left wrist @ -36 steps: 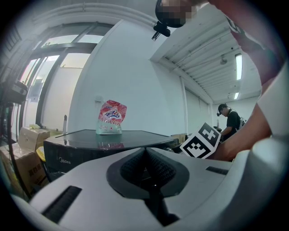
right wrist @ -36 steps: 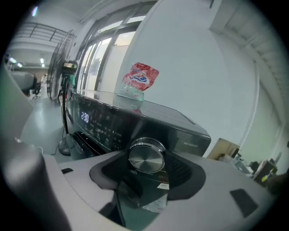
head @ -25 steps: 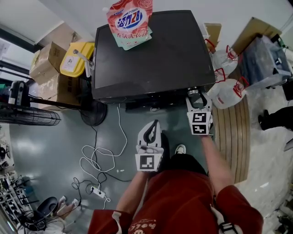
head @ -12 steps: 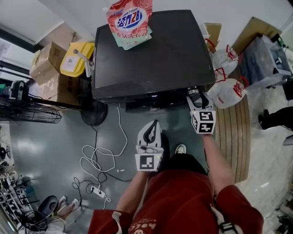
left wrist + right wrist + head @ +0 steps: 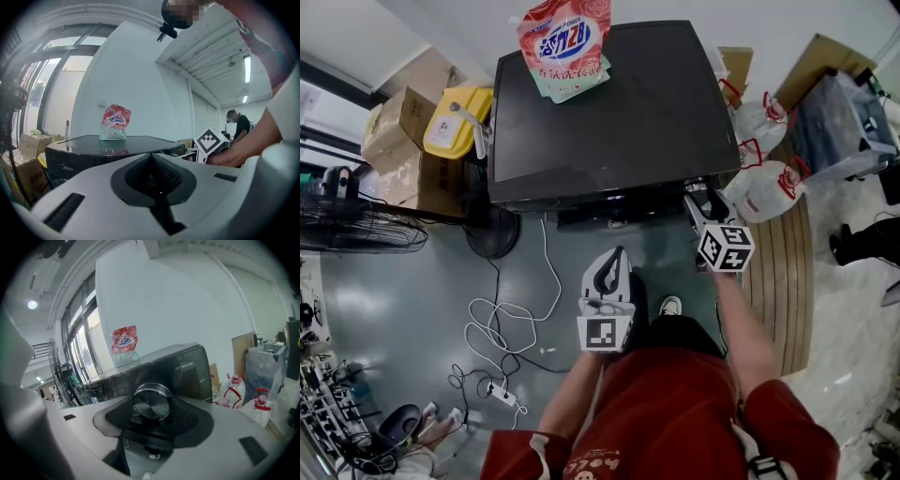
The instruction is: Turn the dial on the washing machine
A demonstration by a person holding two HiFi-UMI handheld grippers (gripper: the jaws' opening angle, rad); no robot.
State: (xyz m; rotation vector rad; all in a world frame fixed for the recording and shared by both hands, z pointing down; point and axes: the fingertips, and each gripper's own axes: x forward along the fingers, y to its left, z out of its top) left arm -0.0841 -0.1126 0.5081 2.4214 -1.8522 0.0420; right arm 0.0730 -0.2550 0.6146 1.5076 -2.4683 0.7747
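The black washing machine (image 5: 609, 103) stands ahead of me, with a red-and-white detergent bag (image 5: 566, 42) on its lid. My right gripper (image 5: 698, 195) is at the machine's front right corner. In the right gripper view its jaws (image 5: 151, 404) are closed around the round metal dial (image 5: 151, 401), pads on either side of it. My left gripper (image 5: 614, 258) hangs in front of my body, away from the machine and shut, with its pads together and nothing held (image 5: 151, 164). From that view the machine (image 5: 93, 143) and the bag (image 5: 115, 123) lie farther off.
Left of the machine are a yellow container (image 5: 455, 120), cardboard boxes (image 5: 398, 122) and a fan (image 5: 356, 234). White cables (image 5: 502, 328) and a power strip (image 5: 502, 394) lie on the floor. White jugs with red handles (image 5: 769, 187), a plastic bag (image 5: 844, 127) and a wooden platform (image 5: 778, 281) are on the right.
The right gripper has rolled clockwise around the dial, its marker cube swinging to the right. The left gripper has stayed still.
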